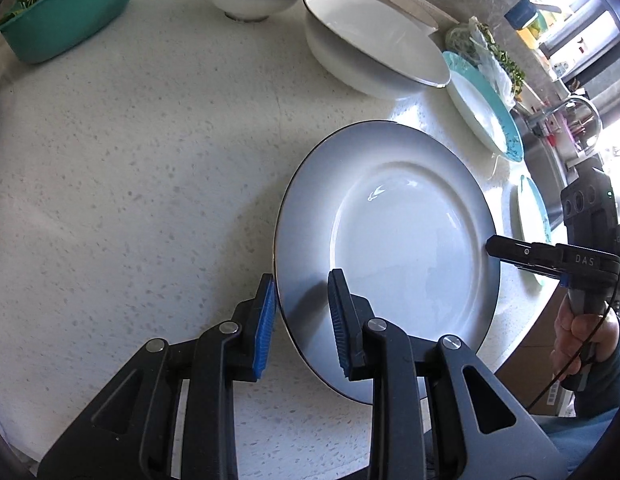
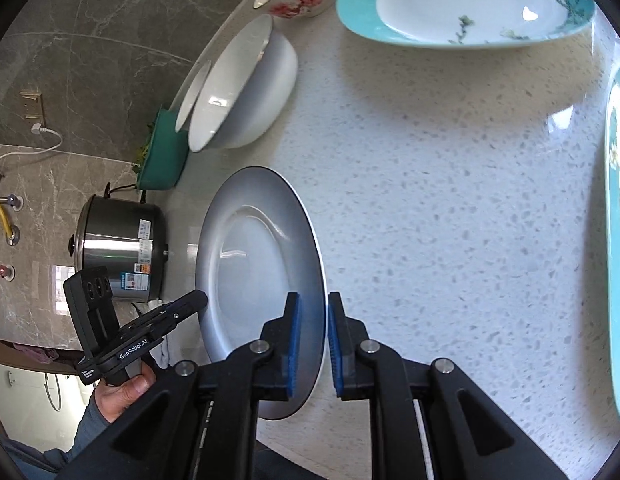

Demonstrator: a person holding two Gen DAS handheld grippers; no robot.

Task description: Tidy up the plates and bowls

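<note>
Over speckled countertop point(image 1: 130, 160), both grippers' jaws pinch opposite rims of the face-up white plate point(image 1: 390, 240).

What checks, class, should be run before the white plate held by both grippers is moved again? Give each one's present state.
1. Left gripper pinches the white plate's rim: ok.
2. Right gripper pinches the opposite rim: ok.
3. Plate clear of the large white bowl: ok.
4. Plate clear of the teal-rimmed plate: ok.
5. Plate lifted off the countertop: cannot tell.
</note>
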